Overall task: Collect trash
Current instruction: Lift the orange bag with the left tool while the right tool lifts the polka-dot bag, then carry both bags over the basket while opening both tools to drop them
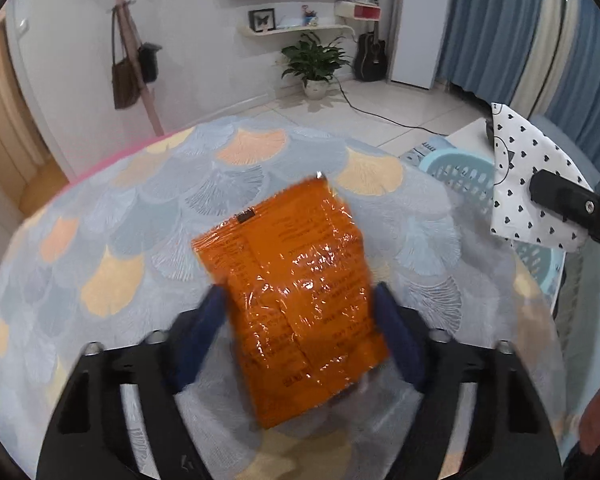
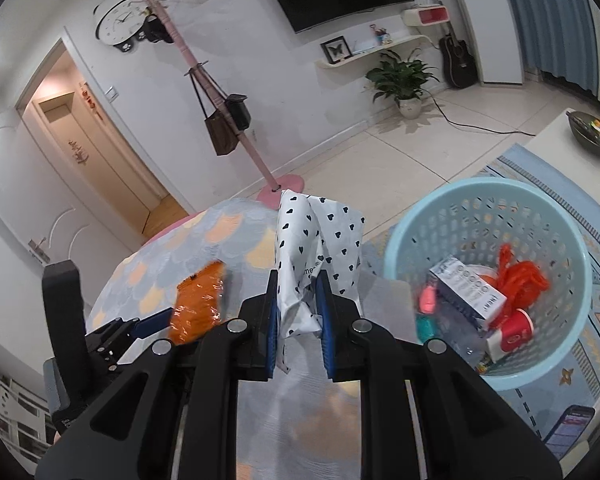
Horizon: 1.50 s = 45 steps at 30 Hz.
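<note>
An orange crinkled snack packet point(image 1: 296, 284) sits between the blue fingers of my left gripper point(image 1: 300, 316), which touch both of its side edges and hold it over the scallop-patterned tablecloth point(image 1: 140, 200). In the right wrist view the same packet point(image 2: 198, 300) stands tilted off the cloth in the left gripper point(image 2: 168, 320). My right gripper point(image 2: 298, 312) is shut on a crumpled white wrapper with black hearts point(image 2: 320, 236), also seen at the right edge of the left wrist view as the wrapper point(image 1: 536, 168). A light blue mesh basket point(image 2: 404, 240) stands on the floor just right of the table.
The basket holds a white box point(image 2: 466, 292), a red cup point(image 2: 514, 330) and a red-orange bag point(image 2: 520, 276). A phone point(image 2: 572, 428) lies on the rug. A pink coat rack point(image 2: 236, 124) stands beyond the table, and a low white table point(image 2: 556, 136) carries a bowl at the right.
</note>
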{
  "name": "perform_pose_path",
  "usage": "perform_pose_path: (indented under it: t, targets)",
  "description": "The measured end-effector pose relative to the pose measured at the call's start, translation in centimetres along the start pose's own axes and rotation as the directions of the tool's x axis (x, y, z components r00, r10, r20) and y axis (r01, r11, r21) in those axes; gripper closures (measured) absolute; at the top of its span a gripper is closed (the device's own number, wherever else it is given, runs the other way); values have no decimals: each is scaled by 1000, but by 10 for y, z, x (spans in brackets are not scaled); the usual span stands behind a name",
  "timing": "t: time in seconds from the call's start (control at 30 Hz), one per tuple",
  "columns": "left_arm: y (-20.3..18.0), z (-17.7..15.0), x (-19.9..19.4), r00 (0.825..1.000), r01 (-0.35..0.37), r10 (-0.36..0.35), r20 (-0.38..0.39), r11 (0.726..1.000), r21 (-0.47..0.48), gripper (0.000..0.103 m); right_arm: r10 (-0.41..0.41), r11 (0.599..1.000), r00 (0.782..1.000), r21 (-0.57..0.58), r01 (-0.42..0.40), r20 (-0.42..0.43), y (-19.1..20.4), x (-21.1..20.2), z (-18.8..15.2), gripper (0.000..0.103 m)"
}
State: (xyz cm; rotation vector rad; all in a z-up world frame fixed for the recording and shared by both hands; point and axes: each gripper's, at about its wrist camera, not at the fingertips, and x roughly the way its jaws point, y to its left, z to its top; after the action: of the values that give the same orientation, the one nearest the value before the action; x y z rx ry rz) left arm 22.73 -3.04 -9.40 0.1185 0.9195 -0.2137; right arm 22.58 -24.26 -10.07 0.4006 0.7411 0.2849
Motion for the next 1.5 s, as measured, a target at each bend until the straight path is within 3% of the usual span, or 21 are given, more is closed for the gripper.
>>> perform_pose_path:
  t: [0.03,0.1,0.2,0.4,0.6,0.77,0.97,1.17,1.23,1.3,1.37,1.5]
  targets:
    - [1,2,-2,1000,10,-10,5,1000,2,53,-1,1000,1000,6,1,0,-3,-1,0,88]
    - [-1,3,-6,999,33,-33,17,999,-1,62,-3,1000,1000,20,3,3,-12,-3,0,88]
    - [-4,5,-12,998,52,-53,44,999,3,66,-5,1000,1000,31,4,10,-20,-7,0,88]
    - [-15,16,-28,987,127,-125,97,992,-5,67,-32,999,998,40,30,52,-35,-26,7,88]
    - [-64,45,-44,954,260,-264,140,965,45,67,-119,992,986,51,114,116,-63,-53,22,88]
    - [-110,58,-29,932,334,-341,122,940,76,67,-225,974,967,63,219,120,-89,-61,27,88]
    - [-150,63,13,916,397,-400,35,915,67,66,-270,957,962,114,265,33,-130,-40,19,87]
    - [-164,64,33,919,394,-395,3,917,65,54,-271,946,962,175,273,-35,-157,-21,9,85]
    - [-163,65,34,918,394,-395,16,917,63,39,-271,942,961,191,275,-44,-162,-18,8,79]
    - [-160,64,32,918,392,-394,40,919,51,29,-266,940,963,210,270,-50,-167,-18,6,66]
    - [-160,65,30,914,400,-402,50,916,45,27,-262,938,964,221,266,-48,-170,-20,4,61]
    - [-156,63,29,911,407,-408,56,913,31,25,-256,940,965,219,260,-47,-167,-26,1,61]
